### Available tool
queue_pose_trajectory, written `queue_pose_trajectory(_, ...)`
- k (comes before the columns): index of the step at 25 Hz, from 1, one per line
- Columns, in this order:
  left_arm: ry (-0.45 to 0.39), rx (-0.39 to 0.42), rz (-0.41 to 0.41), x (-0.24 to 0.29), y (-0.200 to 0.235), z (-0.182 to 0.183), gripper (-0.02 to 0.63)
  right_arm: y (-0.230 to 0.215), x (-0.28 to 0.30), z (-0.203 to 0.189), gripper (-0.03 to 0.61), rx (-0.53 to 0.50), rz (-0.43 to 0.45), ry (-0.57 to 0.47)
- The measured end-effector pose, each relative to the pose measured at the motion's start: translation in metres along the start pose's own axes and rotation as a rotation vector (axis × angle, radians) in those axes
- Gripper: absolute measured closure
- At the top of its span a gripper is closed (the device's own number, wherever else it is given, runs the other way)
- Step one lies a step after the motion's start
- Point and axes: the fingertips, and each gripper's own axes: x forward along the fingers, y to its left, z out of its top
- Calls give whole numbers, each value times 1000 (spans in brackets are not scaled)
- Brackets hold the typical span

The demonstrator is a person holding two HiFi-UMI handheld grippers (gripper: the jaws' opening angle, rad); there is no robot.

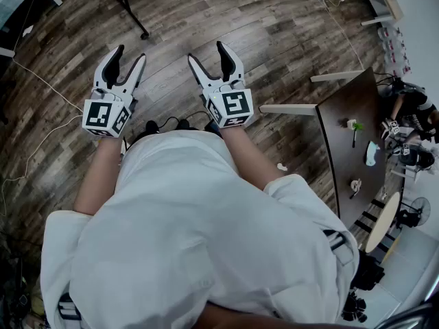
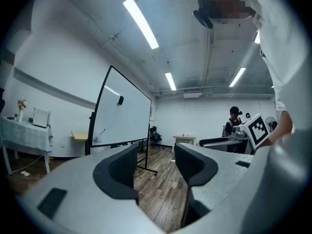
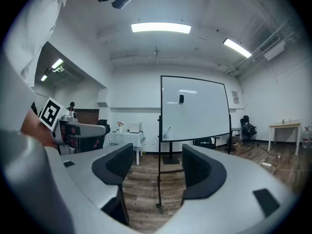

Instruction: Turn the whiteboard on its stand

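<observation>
Nearest, we see the person's white garment and two bare forearms reaching forward. The left gripper and the right gripper are held side by side above the wooden floor. We read both pairs of jaws as spread wide, with nothing between the pads and nothing touched. To the person's right stands a dark table. Farther off, well apart from both grippers, the whiteboard stands upright on its stand. In the right gripper view its face is turned toward us; in the left gripper view it appears obliquely, left of the jaw gap. Beyond it, a cloth-covered table stands against the wall.
</observation>
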Motion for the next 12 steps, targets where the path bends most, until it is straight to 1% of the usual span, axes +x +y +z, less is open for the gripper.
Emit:
queue_pose_trajectory(3,2,-12,8,-3,1,-3,388,-2,-2,-1,265,-3,-4,1)
queue_pose_trajectory(6,2,-15,16,-7,-1,-6,388,-3,-6,-3,265,-8,10,-8)
queue_pose_trajectory(12,19,-25,20,-13,-7,-17,388,-5,-15,-11,261,23,13,-11)
